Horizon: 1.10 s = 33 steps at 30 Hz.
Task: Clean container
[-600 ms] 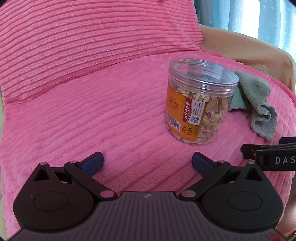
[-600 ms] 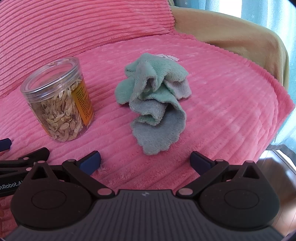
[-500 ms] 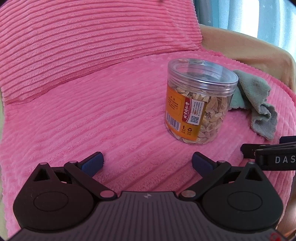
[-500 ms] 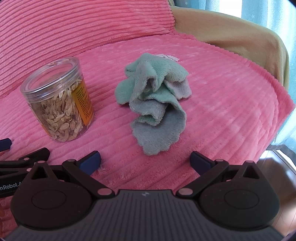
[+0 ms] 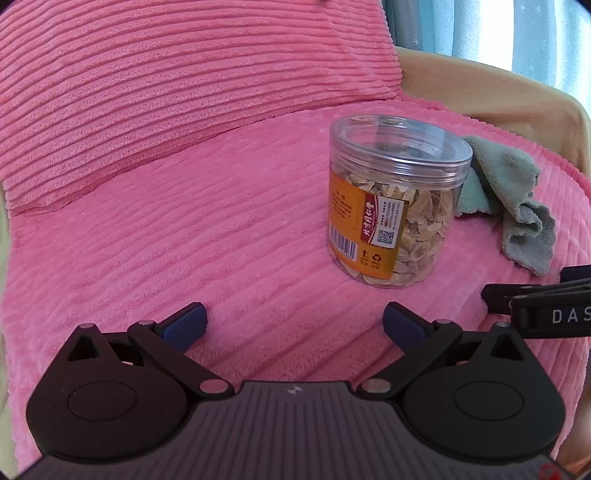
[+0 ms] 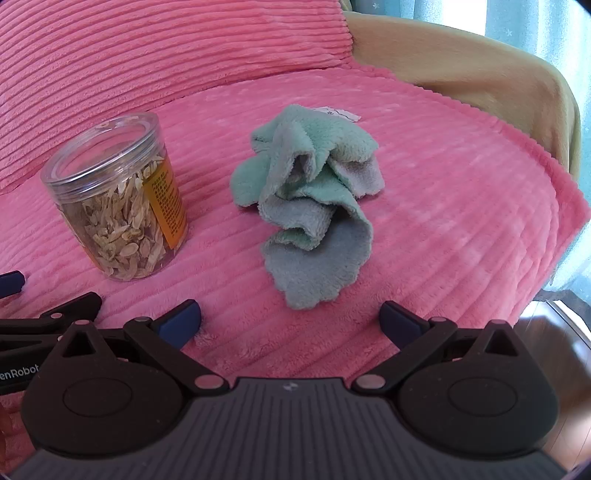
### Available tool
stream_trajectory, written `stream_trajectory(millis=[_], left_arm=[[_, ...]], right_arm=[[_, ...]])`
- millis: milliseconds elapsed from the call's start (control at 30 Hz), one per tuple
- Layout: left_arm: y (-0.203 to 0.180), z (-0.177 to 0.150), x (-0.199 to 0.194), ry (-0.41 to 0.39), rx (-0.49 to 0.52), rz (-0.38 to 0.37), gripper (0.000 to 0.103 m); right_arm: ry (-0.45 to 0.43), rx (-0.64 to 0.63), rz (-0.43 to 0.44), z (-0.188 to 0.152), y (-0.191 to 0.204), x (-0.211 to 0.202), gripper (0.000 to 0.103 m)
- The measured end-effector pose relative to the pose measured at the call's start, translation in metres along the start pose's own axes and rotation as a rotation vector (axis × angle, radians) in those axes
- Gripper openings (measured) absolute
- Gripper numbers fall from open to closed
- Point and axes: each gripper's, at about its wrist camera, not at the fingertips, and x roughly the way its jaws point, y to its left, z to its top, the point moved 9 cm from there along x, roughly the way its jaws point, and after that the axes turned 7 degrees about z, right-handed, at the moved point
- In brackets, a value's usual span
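Note:
A clear plastic jar (image 5: 395,206) with an orange label and pale dried slices inside stands upright on a pink ribbed blanket. The same jar (image 6: 114,199) shows at the left of the right wrist view. A crumpled green and grey cloth (image 6: 314,206) lies to the jar's right; the cloth (image 5: 513,195) peeks out behind the jar in the left wrist view. My left gripper (image 5: 293,325) is open, short of the jar and a little to its left. My right gripper (image 6: 290,319) is open just in front of the cloth, holding nothing.
A pink ribbed cushion (image 5: 166,85) rises behind the seat. A tan armrest (image 6: 480,70) curves along the back right, with a blue curtain (image 5: 517,33) beyond. The blanket's right edge (image 6: 565,236) drops to a wooden floor (image 6: 554,332).
The left wrist view has shifted slightly, so the jar sits a touch lower and further left in frame. The right gripper, cloth and jar stay as they were.

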Motion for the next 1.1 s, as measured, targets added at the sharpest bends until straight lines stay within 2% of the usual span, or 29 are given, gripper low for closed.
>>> stream_trajectory(millis=[533, 1100], left_arm=[[0.0002, -0.0024, 0.0004, 0.012, -0.026, -0.008, 0.102], [-0.0018, -0.0014, -0.0014, -0.010, -0.012, -0.009, 0.102]], right_arm=[[0.005, 0.001, -0.005, 0.0008, 0.0038, 0.0022, 0.102], [0.007, -0.002, -0.003, 0.0010, 0.0074, 0.0035, 0.102]])
